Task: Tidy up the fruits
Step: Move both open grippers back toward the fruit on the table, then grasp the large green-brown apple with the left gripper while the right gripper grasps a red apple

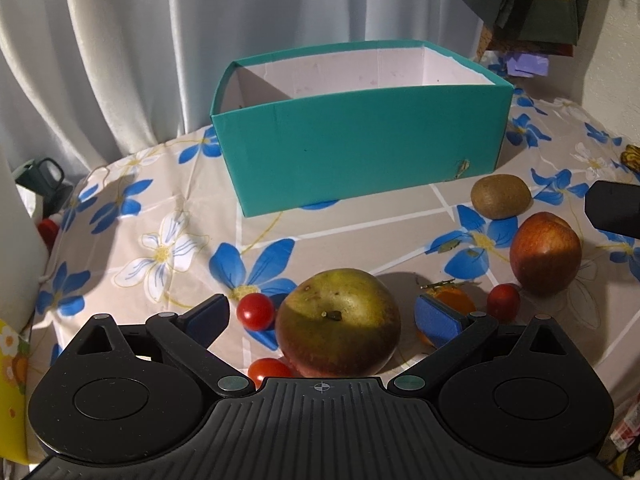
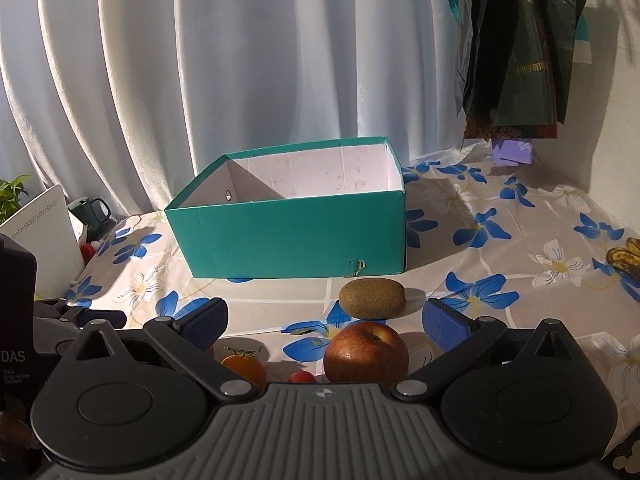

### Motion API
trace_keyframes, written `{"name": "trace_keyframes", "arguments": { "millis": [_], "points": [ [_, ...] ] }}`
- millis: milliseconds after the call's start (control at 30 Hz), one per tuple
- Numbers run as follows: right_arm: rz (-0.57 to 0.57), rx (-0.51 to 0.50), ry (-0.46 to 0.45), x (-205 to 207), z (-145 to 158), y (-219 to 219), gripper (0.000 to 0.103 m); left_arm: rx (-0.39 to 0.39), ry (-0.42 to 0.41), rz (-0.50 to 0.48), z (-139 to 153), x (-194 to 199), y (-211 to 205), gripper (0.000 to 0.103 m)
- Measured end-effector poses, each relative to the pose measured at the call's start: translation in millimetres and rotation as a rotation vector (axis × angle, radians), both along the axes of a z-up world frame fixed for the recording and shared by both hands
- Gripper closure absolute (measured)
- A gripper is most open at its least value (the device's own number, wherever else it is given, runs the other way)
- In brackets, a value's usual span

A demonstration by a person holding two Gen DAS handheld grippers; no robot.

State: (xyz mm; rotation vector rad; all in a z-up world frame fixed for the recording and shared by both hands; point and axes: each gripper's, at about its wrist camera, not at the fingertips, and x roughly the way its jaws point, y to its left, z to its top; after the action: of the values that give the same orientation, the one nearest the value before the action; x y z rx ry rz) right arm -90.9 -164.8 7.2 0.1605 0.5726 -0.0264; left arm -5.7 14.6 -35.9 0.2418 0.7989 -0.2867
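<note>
1. White curtains hang behind a table w/ a floral tablecloth (image 1: 168, 216); a dark mug (image 2: 94, 210) sits at the far left edge, approx 9 o'clock in the right wrist view.
2. Teal box (image 1: 360, 148) at 12 o'clock in both views, open top. What shows of its pale inside looks bare; the floor is hidden by the near wall, so can't confirm.
3. Left gripper (image 1: 326, 320): jaws wide, holding nothing. Green-yellow apple (image 1: 338, 332) sits between the pads, stem up, not touched by either pad.
4. Fruit around it, L to R in the left wrist view: cherry tomato (image 1: 256, 311) at the apple's 9 o'clock, another (image 1: 269, 370) at 7 o'clock, orange persimmon (image 1: 452, 300) partly behind the right pad, third cherry tomato (image 1: 503, 302), red apple (image 1: 546, 254), kiwi (image 1: 501, 196) nearest the box.
5. Right gripper (image 2: 324, 322): also spread wide, empty. The red apple lies at its 6 o'clock, the kiwi just beyond.
6. Banana (image 2: 624, 258), browning, at far right approx 3 o'clock.
7. Progress, my read: barely begun. Every visible fruit is on the cloth, none seen boxed. Likely step in hand: closing on the green-yellow apple; the rest remains.
</note>
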Motion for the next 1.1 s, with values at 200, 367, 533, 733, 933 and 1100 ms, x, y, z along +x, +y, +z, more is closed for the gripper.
{"name": "trace_keyframes", "arguments": {
  "millis": [200,367,533,733,933,1100],
  "points": [
    [-0.009,-0.017,0.027,3.0,-2.8,2.7,0.000,-0.009,0.052,-0.003,-11.0,4.0,2.3,0.012],
    [-0.012,-0.023,0.045,7.1,-4.0,5.2,0.000,-0.019,0.077,-0.005,-18.5,8.3,2.8,0.015],
    [0.002,-0.041,0.045,9.6,-3.6,9.7,0.000,-0.024,0.091,-0.008,-24.7,16.1,-0.4,0.020],
    [-0.005,-0.046,0.064,13.6,-6.1,9.7,0.000,-0.019,0.114,-0.011,-33.8,24.3,-4.7,0.024],
    [-0.016,-0.042,0.084,18.9,-9.7,7.4,0.000,-0.033,0.109,-0.016,-36.2,29.2,-4.5,0.024],
    [-0.019,-0.041,0.100,23.8,-13.2,6.9,0.000,-0.047,0.122,-0.023,-35.0,31.3,-2.1,0.025]
  ]
}}
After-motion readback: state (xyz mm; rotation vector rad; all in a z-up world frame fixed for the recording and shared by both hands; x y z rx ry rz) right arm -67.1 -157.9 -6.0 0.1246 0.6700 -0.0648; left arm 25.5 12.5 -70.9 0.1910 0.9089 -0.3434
